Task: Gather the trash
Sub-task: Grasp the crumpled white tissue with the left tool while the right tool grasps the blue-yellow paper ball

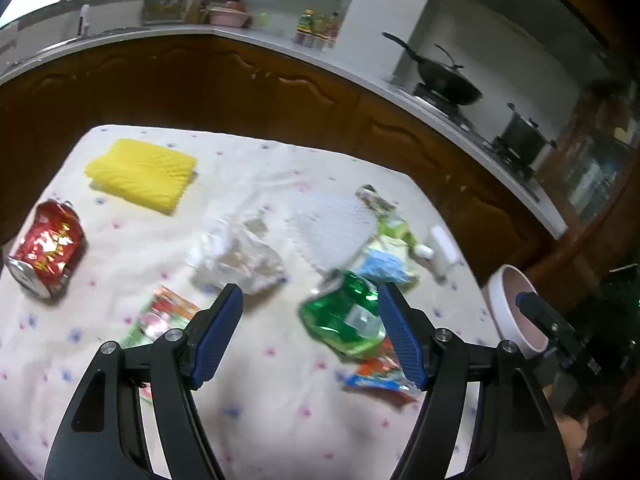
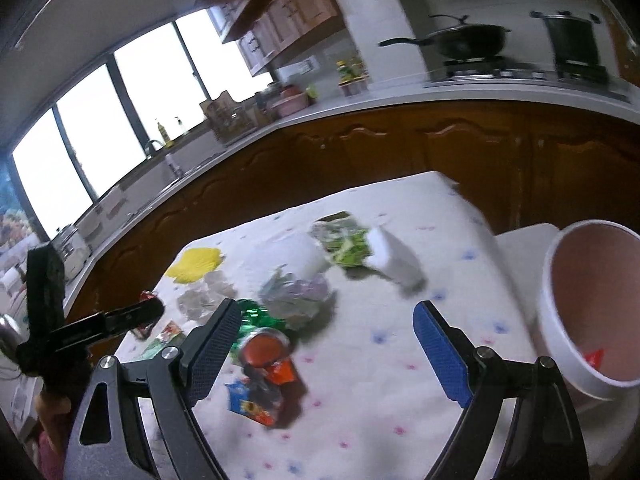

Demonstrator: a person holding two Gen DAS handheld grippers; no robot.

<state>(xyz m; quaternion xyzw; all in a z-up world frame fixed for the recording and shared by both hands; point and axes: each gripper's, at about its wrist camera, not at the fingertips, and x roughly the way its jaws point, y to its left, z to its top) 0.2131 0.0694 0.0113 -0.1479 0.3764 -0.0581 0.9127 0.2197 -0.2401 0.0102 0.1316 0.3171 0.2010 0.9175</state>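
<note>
Motion blur smears the crumpled clear plastic wrap (image 1: 236,258) at the left wrist view's centre; its print is unreadable. The white round bin (image 2: 584,312) is cut by the right wrist view's right edge, where 1 red scrap (image 2: 594,359) inside is unidentifiable.

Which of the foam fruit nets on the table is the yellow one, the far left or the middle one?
The far-left one: the yellow foam net lies near the table's far-left corner, beyond the crushed red can. The white foam net sits mid-table among the wrappers.

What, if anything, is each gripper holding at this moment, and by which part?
Nothing is held. The left gripper and the right gripper are both open above the table, with no trash between the jaws.
</note>
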